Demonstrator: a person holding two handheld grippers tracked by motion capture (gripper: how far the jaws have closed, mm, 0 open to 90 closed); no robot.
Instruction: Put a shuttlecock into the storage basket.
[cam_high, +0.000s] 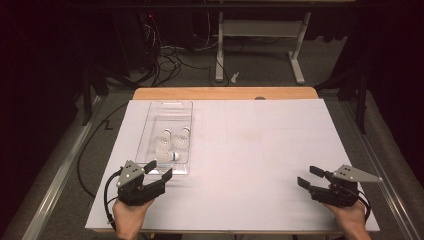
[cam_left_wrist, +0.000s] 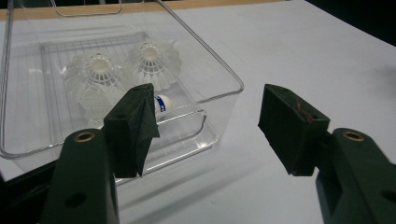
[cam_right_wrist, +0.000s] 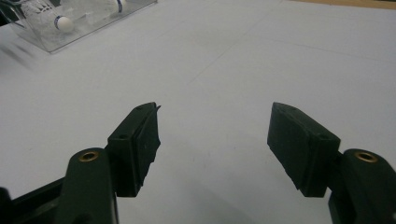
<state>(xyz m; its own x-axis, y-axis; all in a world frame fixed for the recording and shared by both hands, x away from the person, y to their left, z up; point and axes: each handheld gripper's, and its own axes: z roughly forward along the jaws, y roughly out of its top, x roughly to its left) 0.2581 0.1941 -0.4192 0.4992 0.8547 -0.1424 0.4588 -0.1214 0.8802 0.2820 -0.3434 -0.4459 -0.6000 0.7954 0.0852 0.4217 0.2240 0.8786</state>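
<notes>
Left gripper (cam_high: 158, 172) lower left of high view, jaws wide apart, empty, beside clear tray (cam_high: 148, 131) holding three shuttlecocks (cam_high: 163, 145). Right gripper (cam_high: 310, 178) lower right, likewise agape, empty.

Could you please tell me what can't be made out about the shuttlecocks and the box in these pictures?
- Shuttlecock lying flat: feathers hidden behind the left hand-held gripper, left gripper view.
- Box: cut off by the top edge, right gripper view.
- Shuttlecock count: too small and blurred through clear plastic, high view.
</notes>
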